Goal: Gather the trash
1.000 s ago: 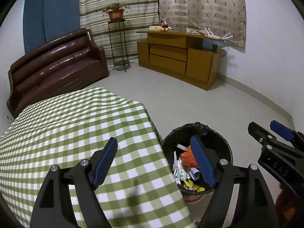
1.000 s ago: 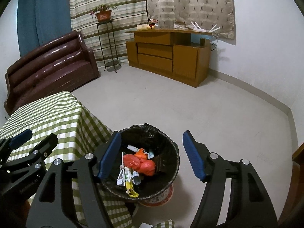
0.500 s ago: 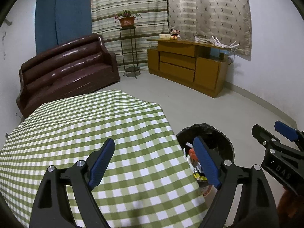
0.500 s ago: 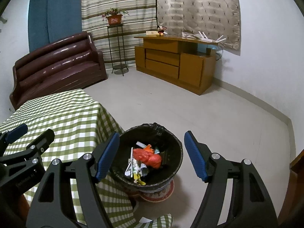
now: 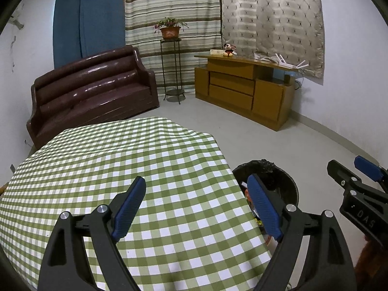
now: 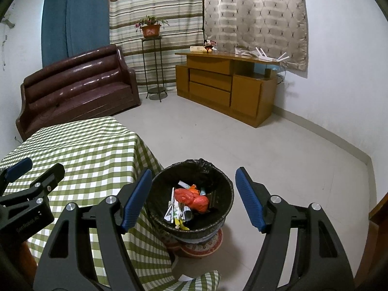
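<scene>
A black-lined trash bin (image 6: 219, 220) stands on the floor beside the table. Inside it lie a crumpled orange bag (image 6: 194, 197) and several paper wrappers (image 6: 177, 212). My right gripper (image 6: 194, 197) hangs open above the bin with nothing between its blue pads. Over the green checked tablecloth (image 5: 109, 169), my left gripper (image 5: 196, 207) stands open and empty too. In the left wrist view the bin (image 5: 281, 179) shows only partly behind the table's corner, and the right gripper (image 5: 359, 186) juts in from the right. The left gripper (image 6: 29, 181) appears at the left edge of the right wrist view.
A brown leather sofa (image 5: 92, 92) stands behind the table. A wooden cabinet (image 5: 245, 89) with a plush toy (image 5: 228, 49) runs along the far wall, next to a tall plant stand (image 5: 171, 72). The pale floor (image 6: 266, 150) spreads to the right of the bin.
Both grippers have drawn back and risen from the bin, so it looks smaller and more of the tablecloth shows. The left jaws have widened slightly.
</scene>
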